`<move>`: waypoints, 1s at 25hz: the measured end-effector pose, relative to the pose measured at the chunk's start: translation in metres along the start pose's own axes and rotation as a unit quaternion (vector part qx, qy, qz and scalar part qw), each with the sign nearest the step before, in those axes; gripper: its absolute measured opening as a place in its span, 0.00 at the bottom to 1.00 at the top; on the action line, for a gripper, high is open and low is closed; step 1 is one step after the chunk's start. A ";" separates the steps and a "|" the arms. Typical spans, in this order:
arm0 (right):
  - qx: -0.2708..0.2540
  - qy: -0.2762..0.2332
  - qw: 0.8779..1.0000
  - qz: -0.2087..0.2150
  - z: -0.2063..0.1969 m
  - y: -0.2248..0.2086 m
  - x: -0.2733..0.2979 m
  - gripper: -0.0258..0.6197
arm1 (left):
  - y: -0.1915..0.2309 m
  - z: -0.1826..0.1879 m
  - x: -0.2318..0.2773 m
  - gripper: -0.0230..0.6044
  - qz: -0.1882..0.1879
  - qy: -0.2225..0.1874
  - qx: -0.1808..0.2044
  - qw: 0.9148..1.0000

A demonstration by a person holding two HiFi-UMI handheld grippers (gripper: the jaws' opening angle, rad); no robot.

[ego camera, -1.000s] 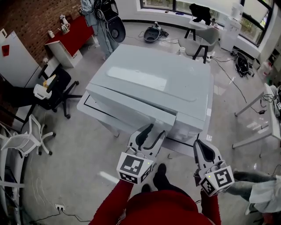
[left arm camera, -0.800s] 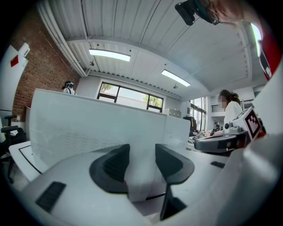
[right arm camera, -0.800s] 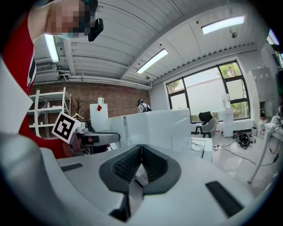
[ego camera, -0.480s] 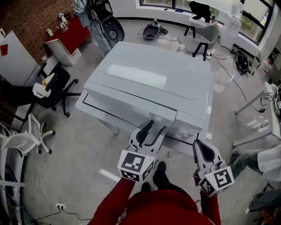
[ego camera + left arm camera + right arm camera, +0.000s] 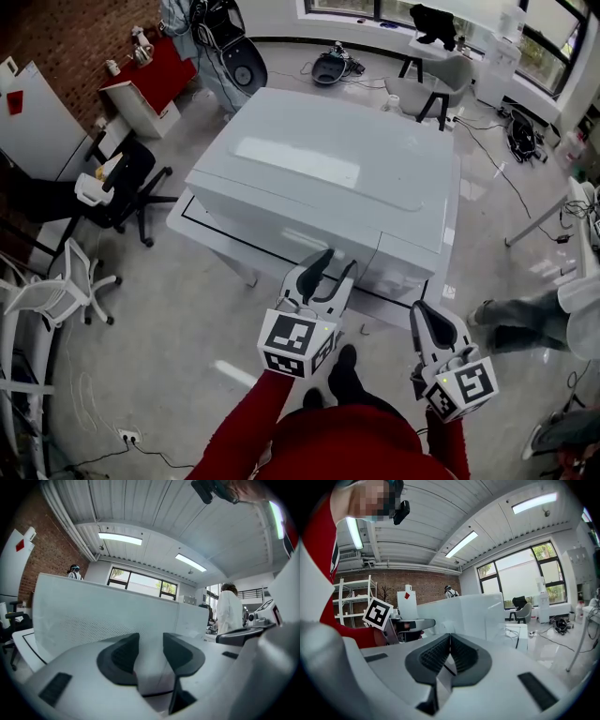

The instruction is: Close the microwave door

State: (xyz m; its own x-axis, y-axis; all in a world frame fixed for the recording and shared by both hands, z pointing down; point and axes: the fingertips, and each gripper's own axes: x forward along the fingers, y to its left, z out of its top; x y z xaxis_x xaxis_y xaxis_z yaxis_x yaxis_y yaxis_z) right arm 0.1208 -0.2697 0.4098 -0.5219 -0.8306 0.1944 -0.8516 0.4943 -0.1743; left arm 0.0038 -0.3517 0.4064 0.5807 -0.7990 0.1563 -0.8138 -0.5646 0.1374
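A large white microwave [image 5: 328, 164] stands on a low white table [image 5: 202, 234]. Its door [image 5: 281, 230] faces me and lies about flush with the body. My left gripper [image 5: 333, 264] is right at the door's front, near its right end. Its jaws are closing with nothing between the pads. In the left gripper view the perforated door panel [image 5: 103, 616] fills the space just beyond the left gripper [image 5: 151, 641]. My right gripper [image 5: 422, 314] hangs back at the lower right, shut and empty. From the right gripper [image 5: 450, 641] the microwave [image 5: 464, 611] shows ahead.
Black office chairs [image 5: 122, 183] and a white chair [image 5: 47, 291] stand at the left. A red table [image 5: 155, 70] is at the back left. Someone's legs [image 5: 516, 314] are at the right of the table. A person in a white coat [image 5: 229, 611] stands beyond the microwave.
The door has swung from ajar to about flush with the microwave body. My left gripper followed it slightly forward and its jaws narrowed. The right gripper stayed put.
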 end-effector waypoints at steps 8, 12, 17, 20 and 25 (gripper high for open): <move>0.004 -0.007 1.000 0.002 0.003 0.006 -0.006 0.06 | -0.007 0.003 -0.011 0.27 -0.018 -0.013 0.010 1.000; 0.002 -0.018 1.000 0.007 0.006 0.013 -0.011 0.06 | -0.009 0.009 -0.030 0.12 -0.031 -0.027 0.008 0.999; -0.004 -0.035 0.999 0.026 0.009 0.031 -0.019 0.06 | -0.015 0.009 -0.060 0.05 -0.038 -0.034 0.021 0.998; -0.008 -0.041 0.998 0.035 0.010 0.041 -0.023 0.06 | -0.022 0.005 -0.082 0.05 -0.044 -0.022 0.037 0.998; -0.011 -0.046 0.998 0.043 0.007 0.053 -0.035 0.06 | -0.034 0.010 -0.117 0.05 -0.048 -0.056 0.045 0.996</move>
State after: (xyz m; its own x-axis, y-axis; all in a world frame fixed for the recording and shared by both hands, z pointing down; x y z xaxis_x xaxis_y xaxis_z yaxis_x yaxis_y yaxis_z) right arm 0.0938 -0.2164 0.3866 -0.5879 -0.8039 0.0900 -0.8048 0.5699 -0.1657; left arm -0.0365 -0.2410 0.3732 0.6546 -0.7551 0.0368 -0.7557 -0.6524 0.0579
